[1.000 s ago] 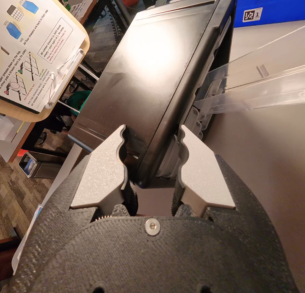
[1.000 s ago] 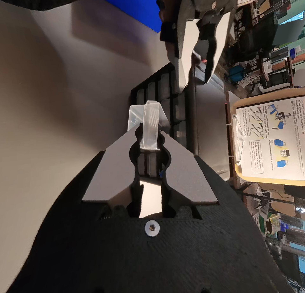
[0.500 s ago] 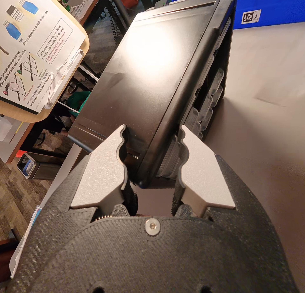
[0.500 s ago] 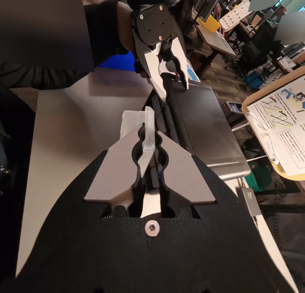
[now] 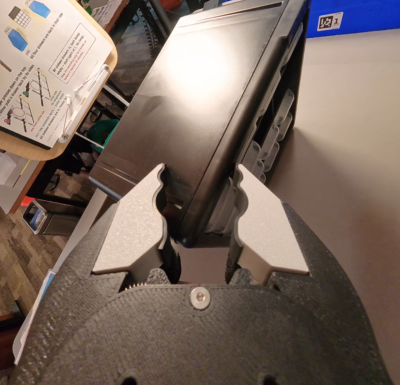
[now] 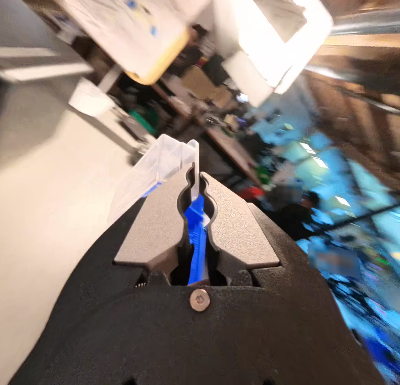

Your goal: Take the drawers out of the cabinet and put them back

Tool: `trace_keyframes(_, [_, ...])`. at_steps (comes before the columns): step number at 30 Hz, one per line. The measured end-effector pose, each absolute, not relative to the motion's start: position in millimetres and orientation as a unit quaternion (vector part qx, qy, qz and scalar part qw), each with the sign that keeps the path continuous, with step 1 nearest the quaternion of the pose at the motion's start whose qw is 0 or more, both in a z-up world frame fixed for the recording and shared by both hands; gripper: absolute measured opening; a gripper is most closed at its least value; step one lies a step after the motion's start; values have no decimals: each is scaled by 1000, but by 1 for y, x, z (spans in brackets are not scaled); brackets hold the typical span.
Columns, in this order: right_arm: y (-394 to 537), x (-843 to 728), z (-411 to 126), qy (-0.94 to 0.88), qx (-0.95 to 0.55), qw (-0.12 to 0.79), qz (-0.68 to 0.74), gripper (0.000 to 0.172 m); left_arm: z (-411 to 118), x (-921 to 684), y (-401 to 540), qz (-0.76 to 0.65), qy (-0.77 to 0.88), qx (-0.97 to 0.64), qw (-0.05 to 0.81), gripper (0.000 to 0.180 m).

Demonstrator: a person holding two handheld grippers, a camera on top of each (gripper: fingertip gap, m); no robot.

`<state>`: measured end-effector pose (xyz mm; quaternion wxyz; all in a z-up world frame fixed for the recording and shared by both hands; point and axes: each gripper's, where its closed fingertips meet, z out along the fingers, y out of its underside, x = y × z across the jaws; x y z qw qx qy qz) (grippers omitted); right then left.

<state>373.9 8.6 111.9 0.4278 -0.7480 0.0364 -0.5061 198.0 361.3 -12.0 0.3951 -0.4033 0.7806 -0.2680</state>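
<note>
The clear plastic drawer [image 6: 160, 171] hangs in the air, its front tab pinched between the closed fingers of the right gripper [image 6: 196, 175], above the pale table [image 6: 43, 201]; the room behind is blurred. The black cabinet [image 5: 194, 106] stands on the table edge, its corner between the left gripper's [image 5: 200, 173] spread fingers, which straddle it. A blue bin [image 5: 357, 4] sits behind and an instruction board [image 5: 43, 60] to the left.

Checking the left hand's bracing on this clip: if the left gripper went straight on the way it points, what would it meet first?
The left gripper straddles the near top edge of the black cabinet, so it would probably meet that edge almost at once; its right finger would run along the clear drawers' fronts.
</note>
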Motion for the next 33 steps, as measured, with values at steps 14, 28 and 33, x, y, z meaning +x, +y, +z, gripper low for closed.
trace_keyframes(14, [-37, 493, -59, -5, -744, 177, -645, 4, -12, 198, 361, -267, 781, -403, 396, 61])
trace_keyframes(28, [-32, 478, -127, 69, -849, 263, -453, 27, -12, 198, 361, -267, 781, -402, 396, 62])
trace_keyframes(33, [-26, 484, -142, 122, -874, 295, -367, 49, -12, 198, 361, -266, 781, -403, 396, 61])
